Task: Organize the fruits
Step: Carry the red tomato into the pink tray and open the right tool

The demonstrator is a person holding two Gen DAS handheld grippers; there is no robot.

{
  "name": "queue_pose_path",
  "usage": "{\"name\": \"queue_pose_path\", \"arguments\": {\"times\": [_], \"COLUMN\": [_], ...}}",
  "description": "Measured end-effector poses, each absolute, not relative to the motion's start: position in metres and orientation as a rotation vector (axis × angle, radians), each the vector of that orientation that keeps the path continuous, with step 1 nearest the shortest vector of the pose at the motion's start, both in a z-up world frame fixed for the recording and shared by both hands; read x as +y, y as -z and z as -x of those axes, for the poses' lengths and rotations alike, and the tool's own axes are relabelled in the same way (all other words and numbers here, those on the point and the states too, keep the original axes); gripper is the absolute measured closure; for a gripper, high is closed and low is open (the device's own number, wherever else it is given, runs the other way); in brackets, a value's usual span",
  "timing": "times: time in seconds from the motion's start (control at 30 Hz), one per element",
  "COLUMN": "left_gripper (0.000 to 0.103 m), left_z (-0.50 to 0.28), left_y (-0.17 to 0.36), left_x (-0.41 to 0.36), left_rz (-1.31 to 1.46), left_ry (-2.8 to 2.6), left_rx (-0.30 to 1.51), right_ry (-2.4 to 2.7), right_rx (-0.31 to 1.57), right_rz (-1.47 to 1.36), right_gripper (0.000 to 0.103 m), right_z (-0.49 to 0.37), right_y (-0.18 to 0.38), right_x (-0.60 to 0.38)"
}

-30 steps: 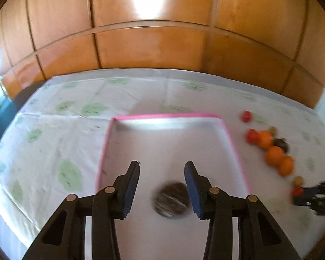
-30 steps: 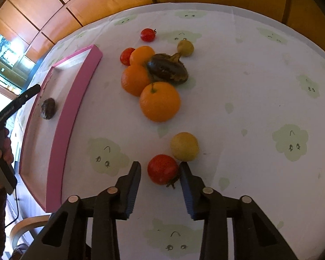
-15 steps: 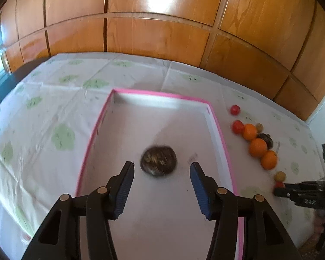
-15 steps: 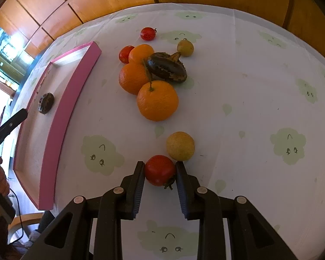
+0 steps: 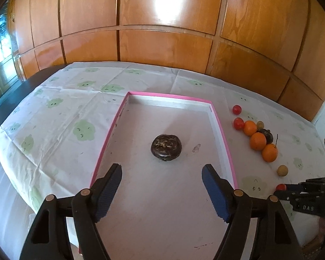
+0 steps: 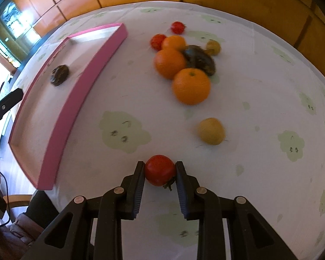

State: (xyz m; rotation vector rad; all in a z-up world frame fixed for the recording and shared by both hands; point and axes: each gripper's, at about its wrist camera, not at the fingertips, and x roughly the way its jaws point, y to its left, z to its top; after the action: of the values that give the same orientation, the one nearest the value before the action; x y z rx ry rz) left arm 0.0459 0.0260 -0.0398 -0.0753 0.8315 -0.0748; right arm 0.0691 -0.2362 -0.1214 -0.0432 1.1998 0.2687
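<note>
**Colours on the worktop**

A white cloth [image 5: 60, 130] printed with pale green smiling cloud shapes is covering the dark worktop [image 5: 35, 74]. The tray [image 6: 75, 99] is showing a bright pink rim and wall around a whitish floor, and a dark brown, speckled round fruit [image 5: 166, 147] is lying on that floor. Three oranges [image 6: 191, 89] are glowing deep orange beside a blackish-purple fruit [image 6: 200, 59]. Small tomatoes [image 6: 157, 41] are showing glossy red, and two small round fruits [image 6: 211, 131] are looking dull yellow. The red tomato [image 6: 160, 170] is carrying a green stalk. Both grippers, left [image 5: 161, 191] and right [image 6: 160, 189], are black with blue ribbed pads [image 5: 109, 191]. Warm orange-brown wood panelling [image 5: 162, 49] is filling the background.
</note>
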Motion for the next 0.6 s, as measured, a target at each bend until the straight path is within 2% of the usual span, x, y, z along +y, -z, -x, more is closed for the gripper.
{"name": "queue_pose_path", "arguments": {"times": [0.43,0.6], "left_gripper": [0.026,0.026], "left_z": [-0.036,-0.035], "left_y": [0.039,0.041], "left_x": [0.045,0.058], "left_rz": [0.095,0.114], "left_ry": [0.03,0.001], "left_rx": [0.807,0.804], "right_ry": [-0.435,-0.461], "right_rx": [1.033,1.046], "right_rz": [-0.013,-0.029], "right_gripper": [0.075,0.075], "right_z": [-0.079,-0.103], "right_y": [0.072,0.074], "right_x": [-0.157,-0.124]}}
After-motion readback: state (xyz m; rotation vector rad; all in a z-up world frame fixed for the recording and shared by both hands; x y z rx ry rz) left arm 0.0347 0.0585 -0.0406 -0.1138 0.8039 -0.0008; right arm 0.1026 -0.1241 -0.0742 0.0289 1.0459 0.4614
